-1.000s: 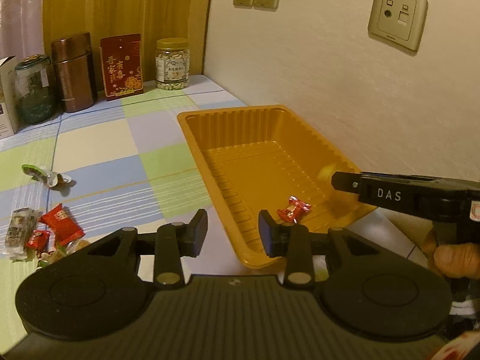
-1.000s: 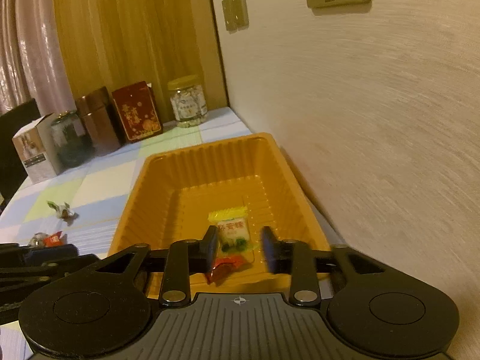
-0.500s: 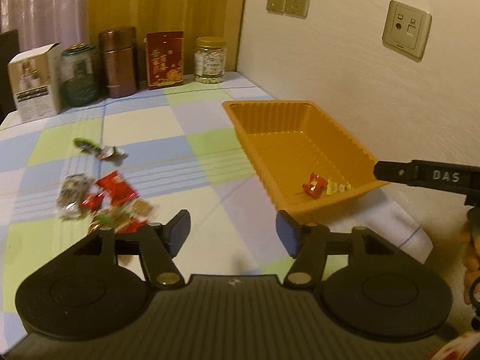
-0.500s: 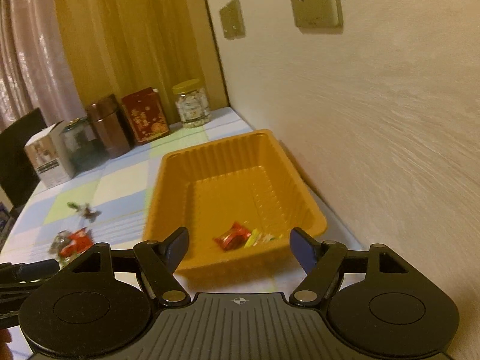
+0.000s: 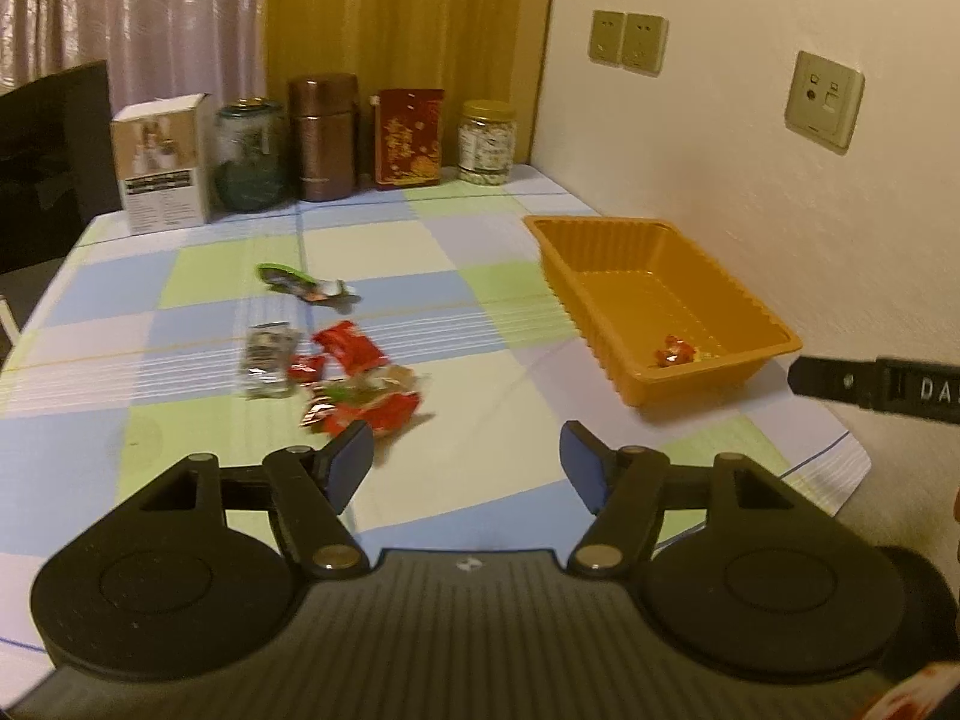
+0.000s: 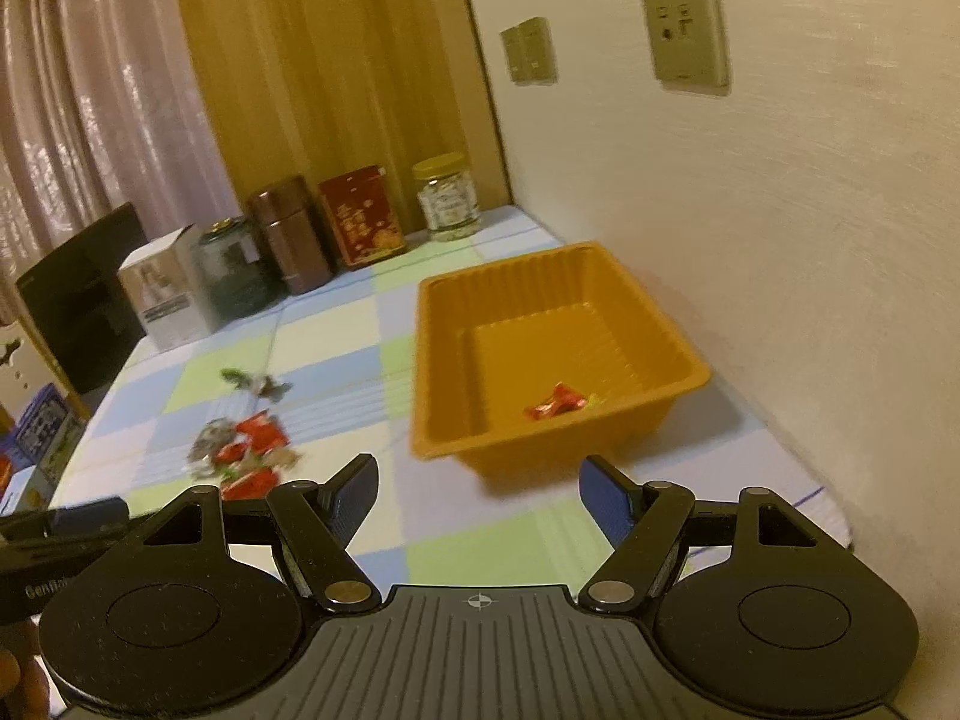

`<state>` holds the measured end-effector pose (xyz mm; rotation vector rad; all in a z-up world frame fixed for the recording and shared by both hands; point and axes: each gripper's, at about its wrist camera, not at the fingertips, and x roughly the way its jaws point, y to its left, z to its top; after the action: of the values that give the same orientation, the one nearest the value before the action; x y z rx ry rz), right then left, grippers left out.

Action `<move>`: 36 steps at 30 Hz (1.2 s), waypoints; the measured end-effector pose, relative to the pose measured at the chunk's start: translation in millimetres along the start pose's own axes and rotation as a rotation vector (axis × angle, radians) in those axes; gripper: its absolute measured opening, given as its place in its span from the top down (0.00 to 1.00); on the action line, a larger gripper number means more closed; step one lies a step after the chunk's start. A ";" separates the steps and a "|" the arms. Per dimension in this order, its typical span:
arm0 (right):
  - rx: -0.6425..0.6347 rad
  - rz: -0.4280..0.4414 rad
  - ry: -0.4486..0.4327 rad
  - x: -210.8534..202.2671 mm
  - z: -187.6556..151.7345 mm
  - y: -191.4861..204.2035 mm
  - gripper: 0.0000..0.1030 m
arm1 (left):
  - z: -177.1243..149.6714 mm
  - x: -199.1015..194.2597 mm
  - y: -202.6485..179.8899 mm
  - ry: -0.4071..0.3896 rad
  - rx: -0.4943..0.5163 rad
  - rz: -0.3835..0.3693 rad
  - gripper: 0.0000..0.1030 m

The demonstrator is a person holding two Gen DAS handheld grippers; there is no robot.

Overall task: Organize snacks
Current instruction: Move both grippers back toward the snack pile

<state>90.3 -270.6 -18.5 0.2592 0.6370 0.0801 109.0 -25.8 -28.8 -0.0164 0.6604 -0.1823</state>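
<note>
An orange tray (image 5: 774, 337) (image 6: 684, 354) stands by the wall with a red candy (image 5: 673, 353) (image 6: 555, 403) and a yellow wrapper beside it inside. A pile of wrapped snacks (image 5: 342, 369) (image 6: 243, 456) lies on the checked tablecloth, and a green-wrapped one (image 5: 300, 281) (image 6: 252, 381) lies farther back. My left gripper (image 5: 465, 459) hovers over the cloth in front of the pile, its jaws opening with nothing between them. My right gripper (image 6: 480, 489) is open and empty, in front of the tray's near end.
Along the back edge stand a white box (image 5: 162, 165), a green glass jar (image 5: 249, 156), a brown canister (image 5: 324, 138), a red box (image 5: 408, 138) and a yellow-lidded jar (image 5: 487, 144). The wall runs along the right. A dark chair (image 5: 48, 162) is at the left.
Both grippers opened, let their snacks go into the tray and drew back and up. The left one now faces the snack pile.
</note>
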 end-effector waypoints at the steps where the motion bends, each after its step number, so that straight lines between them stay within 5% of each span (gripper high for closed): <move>1: -0.004 0.003 0.004 -0.7 -2.8 4.0 0.28 | -2.1 -3.8 4.3 -0.002 -0.005 0.006 0.36; 20: -0.077 0.081 0.037 1.4 -24.7 57.5 0.28 | -17.5 -33.7 67.2 -0.017 -0.073 0.104 0.35; 36: -0.135 0.176 0.105 93.2 -29.0 112.4 0.28 | 2.5 45.9 133.3 0.051 -0.013 0.107 0.35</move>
<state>148.3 -141.6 -65.1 0.1807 0.7090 0.3070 167.9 97.2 -64.5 0.0111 0.7115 -0.0756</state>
